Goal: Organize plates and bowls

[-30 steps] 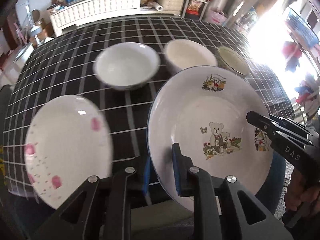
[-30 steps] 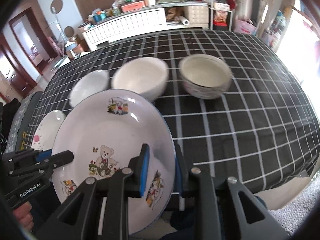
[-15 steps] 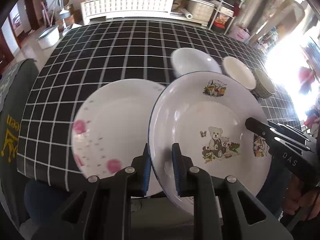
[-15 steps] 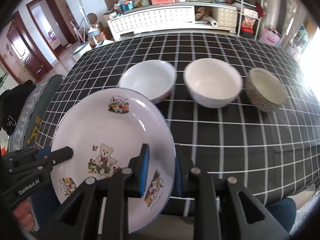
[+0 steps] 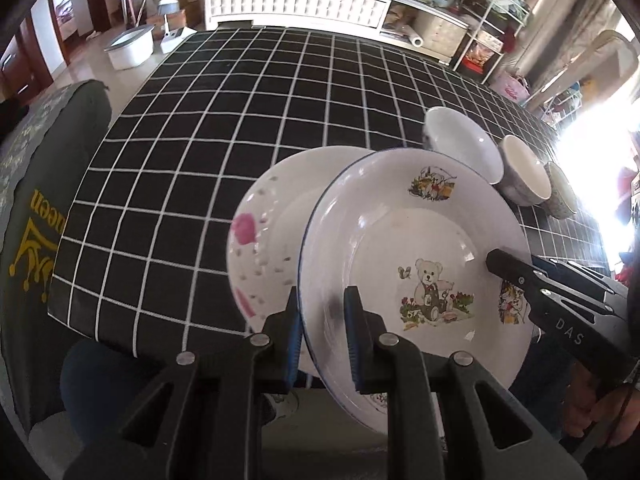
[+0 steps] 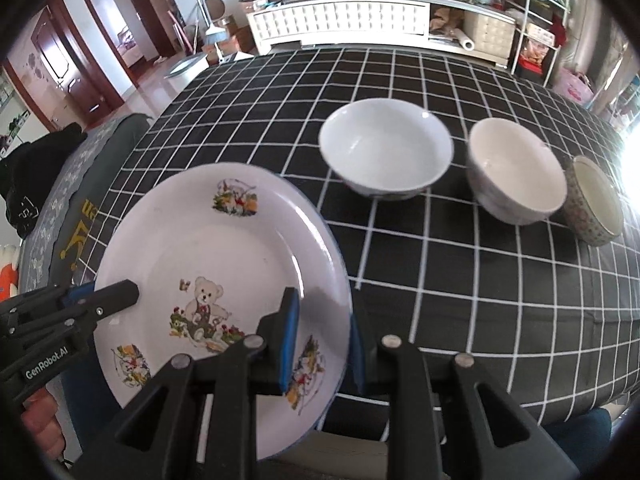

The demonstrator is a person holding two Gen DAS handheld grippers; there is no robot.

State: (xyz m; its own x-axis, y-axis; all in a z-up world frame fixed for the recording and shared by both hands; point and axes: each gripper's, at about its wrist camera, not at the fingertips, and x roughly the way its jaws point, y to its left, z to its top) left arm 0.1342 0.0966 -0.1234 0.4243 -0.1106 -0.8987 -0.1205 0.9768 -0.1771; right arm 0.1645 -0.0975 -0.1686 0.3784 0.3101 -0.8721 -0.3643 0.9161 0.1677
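A white bear plate (image 5: 416,256) with a teddy-bear print and blue rim is held in the air between both grippers. My left gripper (image 5: 322,336) is shut on its near-left rim; my right gripper (image 6: 322,340) is shut on its right rim. The same bear plate (image 6: 216,264) fills the left of the right wrist view. Below it on the checked table lies a white plate with pink flowers (image 5: 264,240), partly covered by the bear plate. Three bowls stand in a row to the right: a white bowl (image 6: 386,148), a cream bowl (image 6: 516,170) and a patterned bowl (image 6: 596,200).
The table (image 5: 240,128) wears a black cloth with white grid lines. A grey chair back (image 5: 36,208) with yellow lettering stands at its left edge. A white cabinet (image 6: 352,20) and shelves with clutter stand beyond the far edge. A hand (image 5: 600,408) grips the right tool.
Both grippers have carried the bear plate to the left across the table. It now overlaps the pink-flower plate, and the bowls have slid to the right in both views.
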